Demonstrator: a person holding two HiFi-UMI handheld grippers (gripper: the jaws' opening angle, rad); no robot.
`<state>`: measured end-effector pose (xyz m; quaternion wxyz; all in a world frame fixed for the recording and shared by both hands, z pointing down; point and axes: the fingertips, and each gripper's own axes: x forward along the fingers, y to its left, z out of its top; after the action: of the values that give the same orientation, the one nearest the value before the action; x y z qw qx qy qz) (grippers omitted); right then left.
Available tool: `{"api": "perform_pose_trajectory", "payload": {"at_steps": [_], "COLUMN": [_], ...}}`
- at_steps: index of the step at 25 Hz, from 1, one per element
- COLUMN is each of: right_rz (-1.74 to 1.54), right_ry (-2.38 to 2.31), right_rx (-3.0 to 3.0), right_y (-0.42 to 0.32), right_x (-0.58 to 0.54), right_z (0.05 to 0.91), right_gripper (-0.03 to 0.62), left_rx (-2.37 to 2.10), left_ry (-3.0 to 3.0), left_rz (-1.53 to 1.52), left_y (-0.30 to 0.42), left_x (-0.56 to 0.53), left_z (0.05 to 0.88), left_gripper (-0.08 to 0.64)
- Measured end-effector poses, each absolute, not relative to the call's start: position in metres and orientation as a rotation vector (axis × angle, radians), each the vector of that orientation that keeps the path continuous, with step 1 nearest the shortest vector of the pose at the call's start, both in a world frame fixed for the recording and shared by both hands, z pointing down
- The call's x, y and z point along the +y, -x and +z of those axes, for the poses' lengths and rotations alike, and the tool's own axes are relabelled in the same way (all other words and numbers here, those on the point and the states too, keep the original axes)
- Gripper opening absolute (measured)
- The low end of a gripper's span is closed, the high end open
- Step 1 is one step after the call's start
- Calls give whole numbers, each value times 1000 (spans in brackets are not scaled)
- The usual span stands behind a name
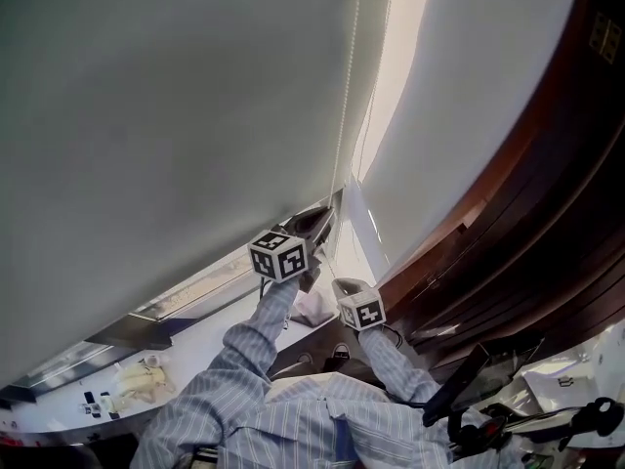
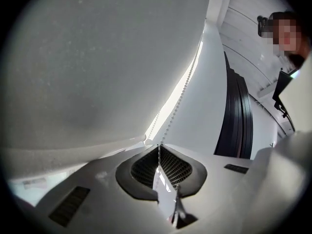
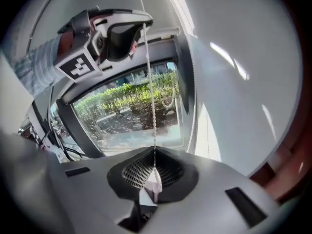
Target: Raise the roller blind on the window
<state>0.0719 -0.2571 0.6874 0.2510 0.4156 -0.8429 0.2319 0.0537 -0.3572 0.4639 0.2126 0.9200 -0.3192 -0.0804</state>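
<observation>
Right gripper view shows the upright chain [image 3: 151, 96] pinched low by the right gripper [image 3: 155, 154], higher by the left gripper [image 3: 141, 20].

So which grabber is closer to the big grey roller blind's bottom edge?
Left. The left gripper clamps the white bead chain right beside the blind's bottom edge; the right gripper clamps it lower down, farther away.
</observation>
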Motion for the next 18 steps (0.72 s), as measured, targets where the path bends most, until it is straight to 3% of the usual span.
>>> {"api": "perform_pose_trajectory", "payload": {"at_steps": [5,11,18], "right_rz": [392,-77,-226], "right_ry": [-1222,-1268,-1270], "right_rx": [-2611,-2916,-3048], "right_y": [-64,-61,-48], "right_x": [-283,-306,-328], "right_z": [536,321,214], "right_gripper": [17,76,84], "left_rx": [-874,-842,-814], "left_ry": [-2553,-2569,-2578], "left_rz": [-212,-244,-248], "left_y": [-50,-58,-55], "left_x": [-362,-352,-341], "left_z": [462,461,461], "left_gripper": [12,12,12]}}
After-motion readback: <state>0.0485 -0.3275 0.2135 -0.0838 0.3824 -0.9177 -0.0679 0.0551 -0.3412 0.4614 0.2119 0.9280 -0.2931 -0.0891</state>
